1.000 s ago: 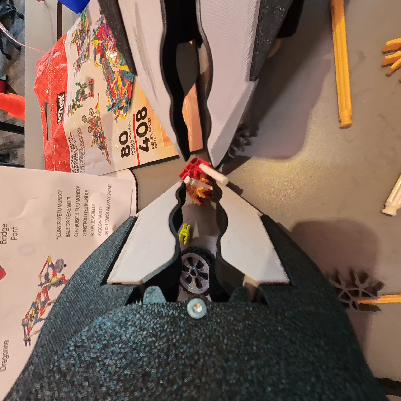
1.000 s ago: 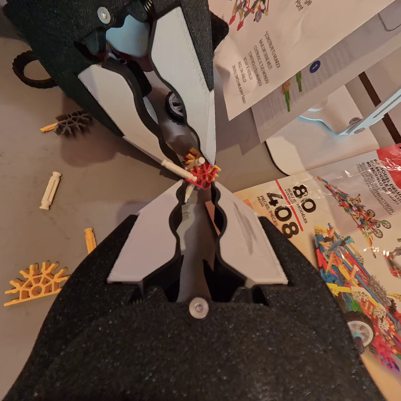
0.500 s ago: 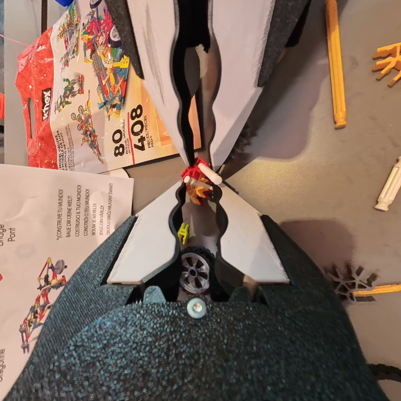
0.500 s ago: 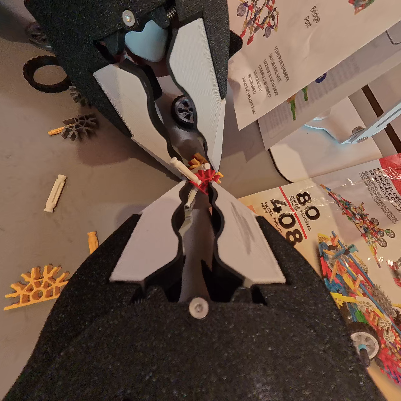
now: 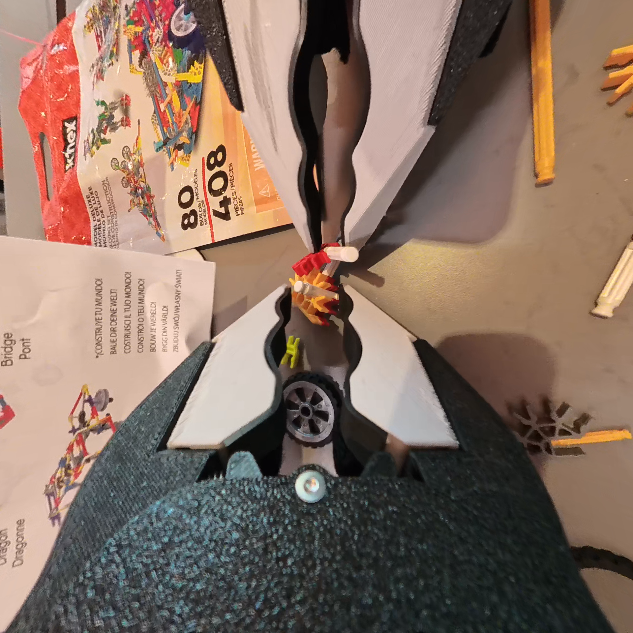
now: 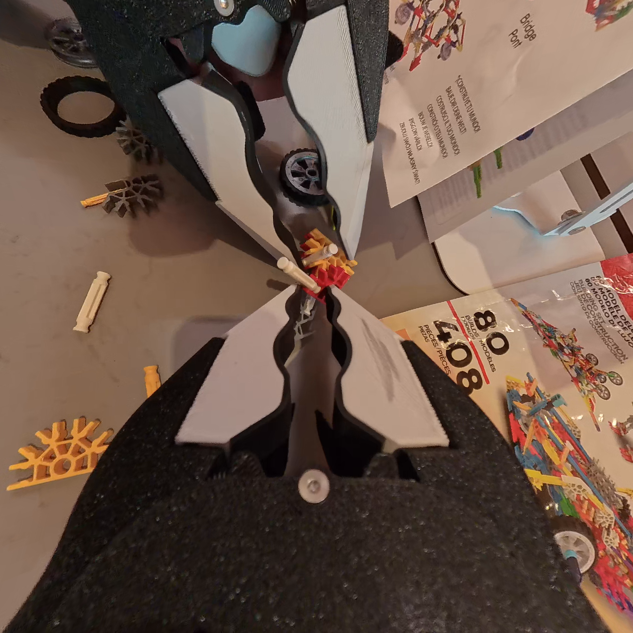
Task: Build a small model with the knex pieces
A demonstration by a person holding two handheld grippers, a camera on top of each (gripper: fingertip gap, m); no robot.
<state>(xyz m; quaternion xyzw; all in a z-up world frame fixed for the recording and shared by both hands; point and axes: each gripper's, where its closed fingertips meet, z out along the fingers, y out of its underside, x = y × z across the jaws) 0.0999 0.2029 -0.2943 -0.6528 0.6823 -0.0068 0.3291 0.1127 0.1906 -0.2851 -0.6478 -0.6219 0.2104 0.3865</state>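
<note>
My left gripper [image 5: 315, 296] is shut on a small cluster of yellow and red connectors [image 5: 317, 301] with a short white rod through it. My right gripper [image 6: 311, 290] is shut on a red connector [image 6: 327, 279] that carries a white rod [image 6: 297, 272]. The two grippers meet tip to tip above the grey table, and the red connector touches the yellow cluster [image 6: 323, 257]. In the left wrist view the right gripper [image 5: 329, 245] comes down from the top with the red connector [image 5: 310, 263]. In the right wrist view the left gripper [image 6: 317, 251] comes in from the top.
On the table under the left gripper lie a small wheel [image 5: 310, 416] and a lime clip [image 5: 291, 351]. Loose parts lie about: grey connector with orange rod [image 5: 548, 431], white rod [image 6: 90, 301], yellow connector [image 6: 61, 452], black tyre [image 6: 82, 106]. A printed parts bag [image 5: 137, 137] and instruction sheet [image 5: 85, 342] lie alongside. Only a small space, under 4 cm, lies between the two pairs of fingers. My left gripper's tips are some 8 centimeters from the small wheel [image 5: 310, 416]. It is also in sight in the right wrist view [image 6: 310, 171].
Both grippers stay shut and tip to tip. The red connector has turned more edge-on against the yellow cluster. The pair has drifted slightly over the table.
</note>
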